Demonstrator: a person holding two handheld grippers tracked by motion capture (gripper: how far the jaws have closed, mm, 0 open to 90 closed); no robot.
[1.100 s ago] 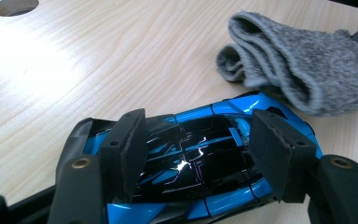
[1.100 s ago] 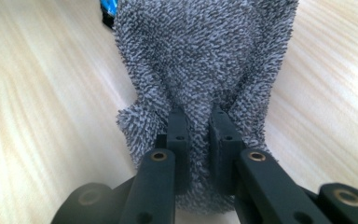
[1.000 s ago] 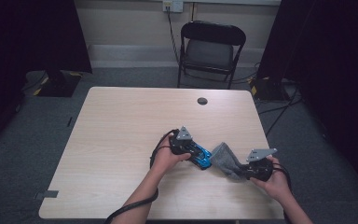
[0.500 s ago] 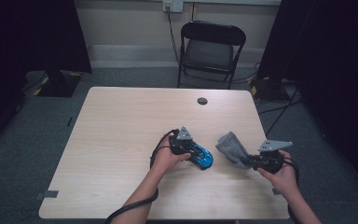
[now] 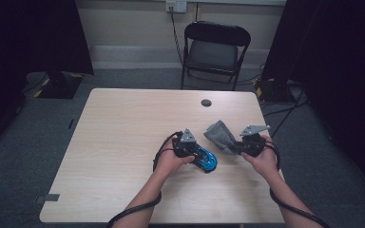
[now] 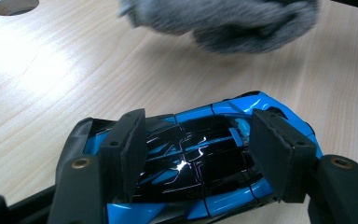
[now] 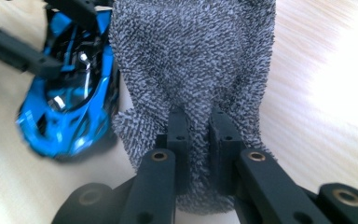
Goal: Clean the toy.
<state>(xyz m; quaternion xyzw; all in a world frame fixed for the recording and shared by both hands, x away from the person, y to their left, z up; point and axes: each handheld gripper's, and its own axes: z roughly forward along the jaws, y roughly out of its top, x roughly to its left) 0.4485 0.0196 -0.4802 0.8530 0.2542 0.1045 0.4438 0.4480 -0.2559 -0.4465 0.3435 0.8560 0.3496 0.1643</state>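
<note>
A glossy blue and black toy car (image 5: pixel 211 163) (image 6: pixel 200 149) rests on the table in front of the person. My left gripper (image 5: pixel 201 156) (image 6: pixel 199 119) is shut on it, one pad pressed on each side of its body. A grey terry cloth (image 5: pixel 220 135) (image 7: pixel 191 56) hangs bunched from my right gripper (image 5: pixel 235 146) (image 7: pixel 198 116), whose jaws pinch a fold of it. The cloth sits just right of the car and slightly above it, apart from it. The same cloth (image 6: pixel 233 23) is blurred at the top of the left gripper view. The car (image 7: pixel 70 107) lies to the left in the right gripper view.
The light wooden table (image 5: pixel 123 142) has a round black cable hole (image 5: pixel 206 102) near its far edge. A black folding chair (image 5: pixel 216 47) stands beyond the table. Cables trail from both grippers over the near edge.
My right gripper has lifted the cloth off the car, swung out to the right, then come up and away from the person. The left gripper and the car have stayed put.
</note>
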